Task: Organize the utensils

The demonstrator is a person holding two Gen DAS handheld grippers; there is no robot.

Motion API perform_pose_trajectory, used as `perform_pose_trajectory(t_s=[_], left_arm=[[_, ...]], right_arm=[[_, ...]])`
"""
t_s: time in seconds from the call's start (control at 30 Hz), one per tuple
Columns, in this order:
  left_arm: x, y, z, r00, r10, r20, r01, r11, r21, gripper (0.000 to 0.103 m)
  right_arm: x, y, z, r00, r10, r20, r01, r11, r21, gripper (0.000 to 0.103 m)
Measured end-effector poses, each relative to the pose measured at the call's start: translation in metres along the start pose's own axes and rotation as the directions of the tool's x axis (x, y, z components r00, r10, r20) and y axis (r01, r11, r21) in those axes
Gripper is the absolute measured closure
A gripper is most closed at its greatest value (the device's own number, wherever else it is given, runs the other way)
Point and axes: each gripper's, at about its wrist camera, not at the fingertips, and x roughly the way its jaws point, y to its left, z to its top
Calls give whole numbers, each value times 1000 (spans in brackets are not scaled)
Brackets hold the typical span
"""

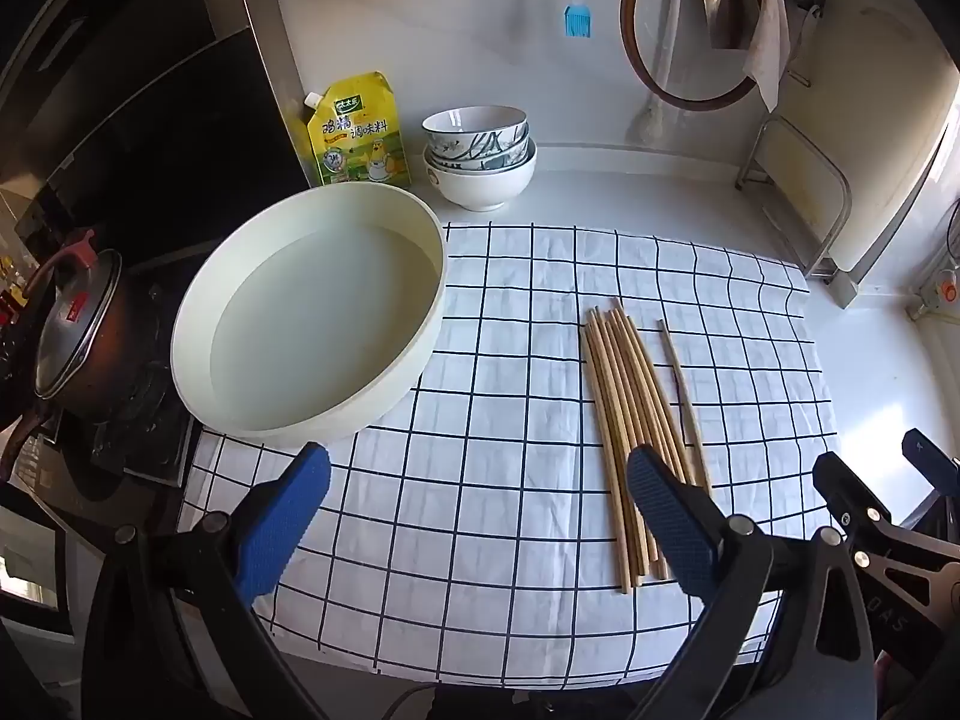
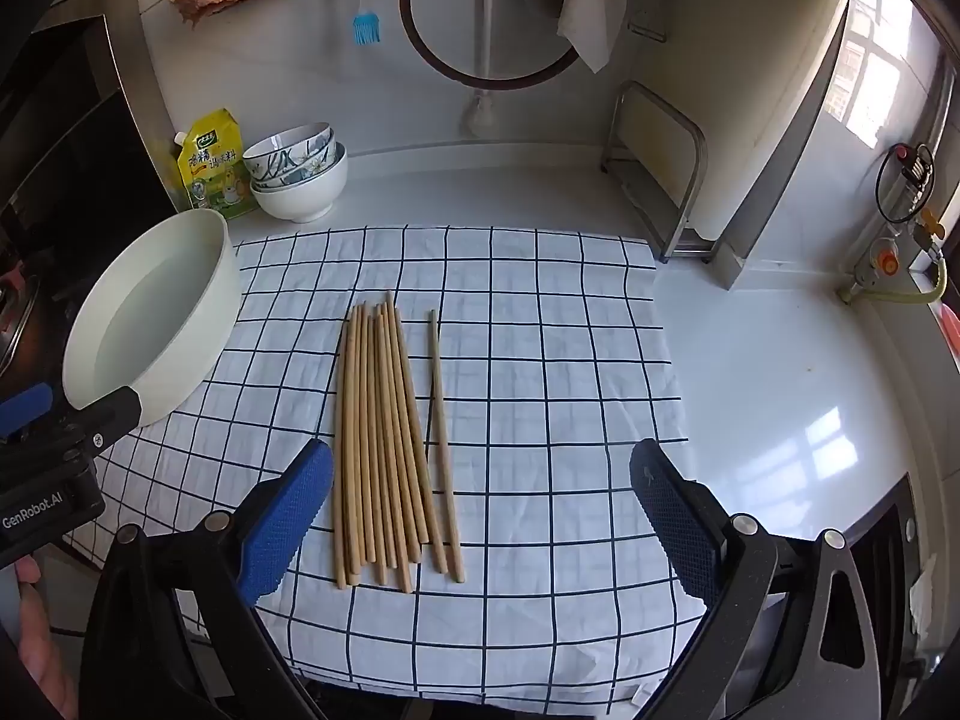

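Right wrist view: right hand-held gripper (image 2: 480, 516) spread wide, nothing between fingers. Left hand-held gripper (image 1: 477, 516) likewise spread, empty. Chopsticks (image 2: 384, 444) bundled on checked cloth (image 2: 540, 360), one (image 2: 445, 444) just beside. Cream basin (image 1: 312, 324) on cloth's left edge; stacked bowls (image 1: 477, 156) farther back on counter (image 2: 780, 360).

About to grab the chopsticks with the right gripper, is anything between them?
Nothing visible: the right gripper hangs open above the checked cloth, and the chopsticks lie bare below, just inside its left finger.

I see a bundle of wooden chopsticks (image 2: 378, 444) lying flat on the checked cloth (image 2: 540, 360), one chopstick (image 2: 445, 444) just apart.
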Motion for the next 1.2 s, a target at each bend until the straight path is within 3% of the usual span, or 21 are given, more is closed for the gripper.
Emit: perform_pose_trajectory(t_s=[1.2], left_arm=[[-5,1,2,1000,3,13,-3,1000,3,6]], right_arm=[[-1,-1,-1,1000,-3,10,3,1000,-2,8]])
